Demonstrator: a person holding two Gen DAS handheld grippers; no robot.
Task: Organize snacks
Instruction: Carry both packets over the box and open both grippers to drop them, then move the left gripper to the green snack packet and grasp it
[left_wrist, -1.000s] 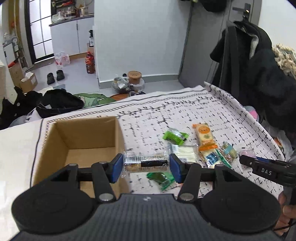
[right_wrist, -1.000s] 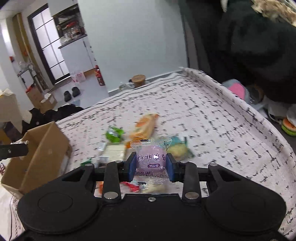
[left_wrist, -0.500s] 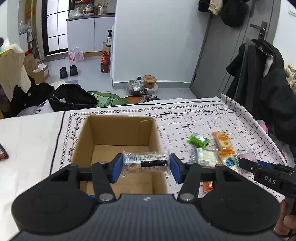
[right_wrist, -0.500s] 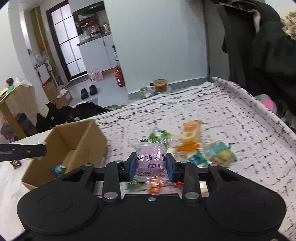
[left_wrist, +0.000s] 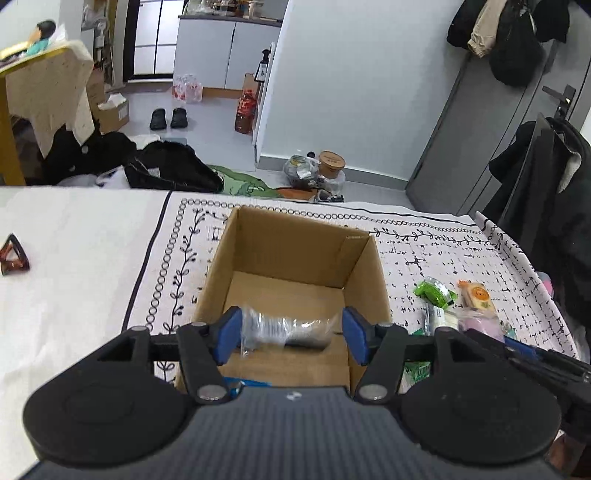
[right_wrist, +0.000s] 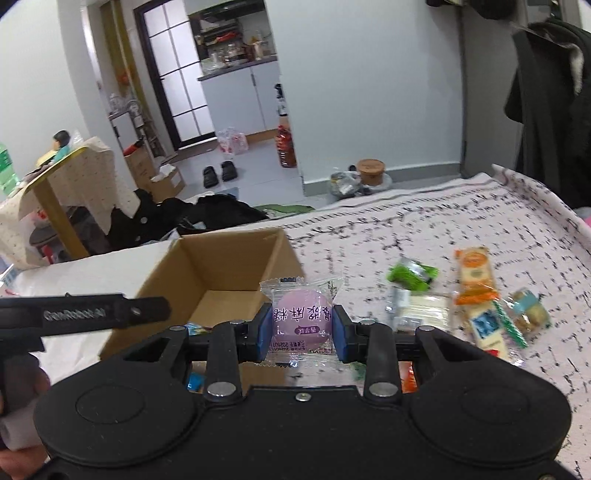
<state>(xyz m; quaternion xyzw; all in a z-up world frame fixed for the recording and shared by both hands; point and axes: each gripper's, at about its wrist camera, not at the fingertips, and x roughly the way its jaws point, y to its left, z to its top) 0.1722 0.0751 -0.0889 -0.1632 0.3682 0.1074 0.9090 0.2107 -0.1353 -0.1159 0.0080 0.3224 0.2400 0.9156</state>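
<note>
An open cardboard box (left_wrist: 295, 258) stands on the patterned cloth; it also shows in the right wrist view (right_wrist: 221, 269). My left gripper (left_wrist: 291, 334) is over the box with its jaws spread wide; a clear-wrapped dark snack bar (left_wrist: 286, 330) lies between them, tilted, touching only the left pad. My right gripper (right_wrist: 300, 328) is shut on a purple round snack packet (right_wrist: 300, 319), just right of the box's near corner. A blue packet (right_wrist: 192, 328) lies inside the box.
Loose snacks lie on the cloth right of the box: a green packet (right_wrist: 412, 275), an orange packet (right_wrist: 474, 269), a white packet (right_wrist: 424, 314), a teal one (right_wrist: 528, 310). A brown hair clip (left_wrist: 13, 254) lies at far left. Coats hang at right.
Both grippers moved left toward the box. The left gripper's jaws have widened over the box and the snack bar is slipping from them. The right gripper still holds the purple packet.
</note>
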